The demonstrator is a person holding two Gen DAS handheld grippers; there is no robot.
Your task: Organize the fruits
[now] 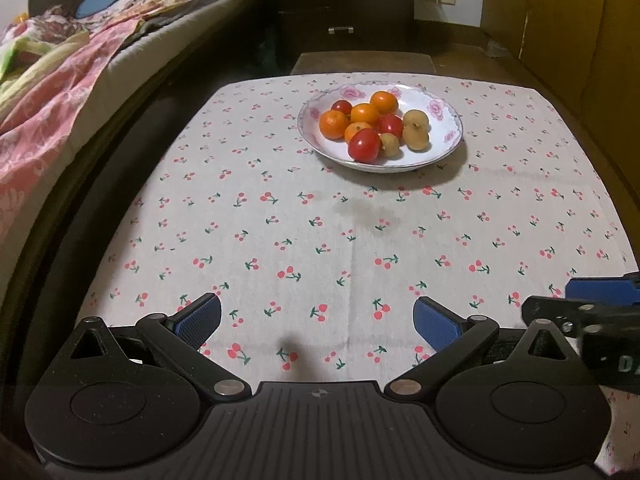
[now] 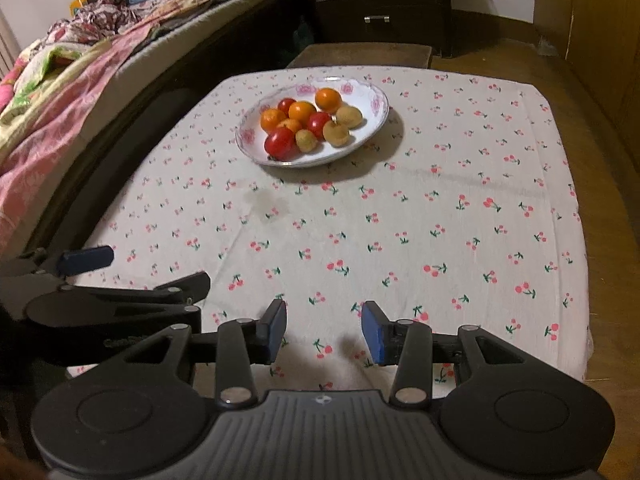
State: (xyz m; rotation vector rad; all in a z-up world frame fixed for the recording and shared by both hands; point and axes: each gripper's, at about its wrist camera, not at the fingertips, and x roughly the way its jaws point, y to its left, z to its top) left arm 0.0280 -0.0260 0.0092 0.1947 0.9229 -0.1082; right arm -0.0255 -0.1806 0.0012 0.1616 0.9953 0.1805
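Note:
A white floral plate [image 1: 440, 120] [image 2: 370, 98] sits at the far middle of the table. It holds several oranges [image 1: 334, 124] [image 2: 328, 100], red tomatoes [image 1: 364, 145] [image 2: 280, 143] and yellow-brown fruits [image 1: 416, 136] [image 2: 336, 133], all piled together. My left gripper [image 1: 318, 320] is open wide and empty, low over the near edge of the table. My right gripper [image 2: 324, 330] is open and empty, also over the near edge, to the right of the left one. Both are far from the plate.
The table carries a white cherry-print cloth [image 1: 320, 240] [image 2: 400, 220] with a faint stain [image 1: 360, 210]. A bed with pink bedding [image 1: 60, 80] runs along the left. A dark drawer chest [image 1: 340, 8] stands behind. Wooden floor lies to the right [image 2: 600, 160].

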